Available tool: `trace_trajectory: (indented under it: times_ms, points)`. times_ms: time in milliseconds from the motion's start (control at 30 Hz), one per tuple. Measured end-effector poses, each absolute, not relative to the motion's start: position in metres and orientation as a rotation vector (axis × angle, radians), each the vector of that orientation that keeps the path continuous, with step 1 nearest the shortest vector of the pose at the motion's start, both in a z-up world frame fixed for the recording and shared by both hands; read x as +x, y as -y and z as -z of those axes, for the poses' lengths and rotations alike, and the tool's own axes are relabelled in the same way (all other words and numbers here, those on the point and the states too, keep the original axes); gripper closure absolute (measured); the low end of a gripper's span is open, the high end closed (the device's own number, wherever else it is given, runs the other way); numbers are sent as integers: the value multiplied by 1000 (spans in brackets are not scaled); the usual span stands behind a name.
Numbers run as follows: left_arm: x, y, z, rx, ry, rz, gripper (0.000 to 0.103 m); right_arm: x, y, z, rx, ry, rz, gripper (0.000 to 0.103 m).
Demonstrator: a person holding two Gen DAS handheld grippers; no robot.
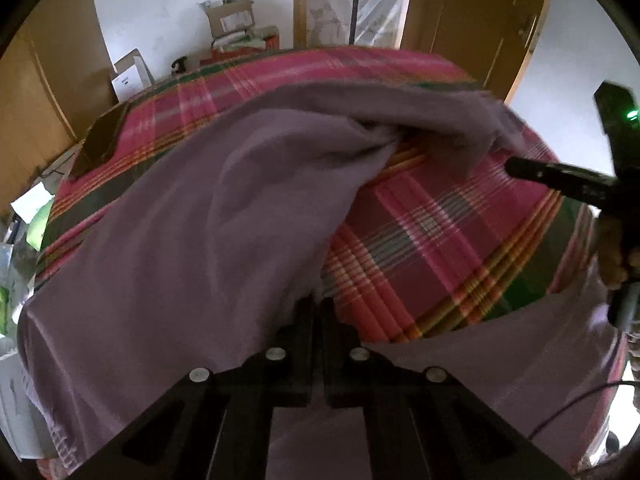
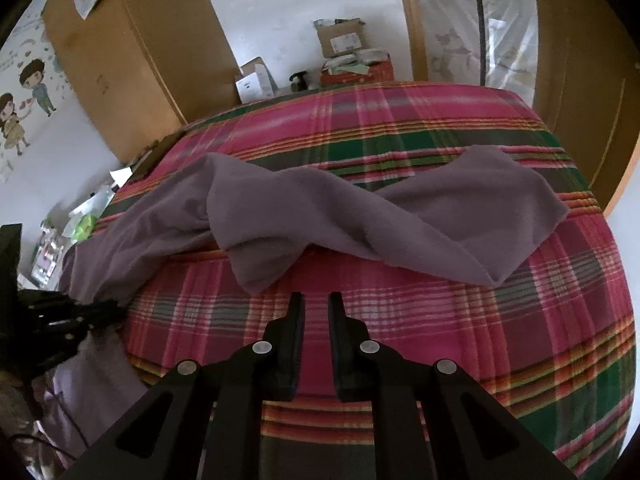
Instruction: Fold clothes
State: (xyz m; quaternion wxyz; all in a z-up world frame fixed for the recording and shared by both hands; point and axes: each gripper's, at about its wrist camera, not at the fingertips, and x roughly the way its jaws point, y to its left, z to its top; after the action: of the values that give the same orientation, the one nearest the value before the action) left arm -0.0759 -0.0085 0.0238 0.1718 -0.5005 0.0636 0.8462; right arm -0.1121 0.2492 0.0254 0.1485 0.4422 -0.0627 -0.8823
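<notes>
The plaid bed cover (image 2: 460,340) carries the purple garment (image 2: 360,216), bunched and twisted across it. The left gripper (image 1: 318,304) is clamped on its near edge; the right gripper (image 2: 316,300) hovers over bare plaid with 2 jaws slightly apart, empty. Risk — a 1-sided pull could tighten the twist.

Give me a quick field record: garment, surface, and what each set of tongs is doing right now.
garment: purple cloth, crumpled and twisted, not yet folded
surface: plaid bedcover
left tongs: shut on the purple cloth at its near edge
right tongs: narrowly open, nothing between them, over bare bedcover just short of the cloth
background: cardboard boxes beyond the bed
</notes>
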Motion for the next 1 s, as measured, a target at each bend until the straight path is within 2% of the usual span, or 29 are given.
trace_trajectory:
  times_ms: [333,400,567,633,667,767,900,1000]
  points:
    - [-50,45,-55,-1289,106,-2412,100,-115,-280,-29,1260,220,2656,90]
    - [-49,47,-51,-1287,141,-2411,100,-116,-290,-27,1274,244,2681,84]
    - [-48,61,-43,-1291,243,-2422,100,-112,-308,-23,1270,316,2719,78]
    - [-48,66,-41,-1292,283,-2421,100,-112,-314,-22,1258,324,2763,69]
    - [-48,66,-40,-1295,289,-2420,100,-113,-319,-21,1257,336,2781,69]
    - [-50,61,-35,-1310,282,-2415,100,-120,-333,-14,1290,440,2755,68]
    - [-53,59,-32,-1321,289,-2412,100,-132,-359,-4,1300,745,2690,68]
    - [-55,59,-30,-1327,292,-2410,100,-142,-368,-1,1307,825,2686,62]
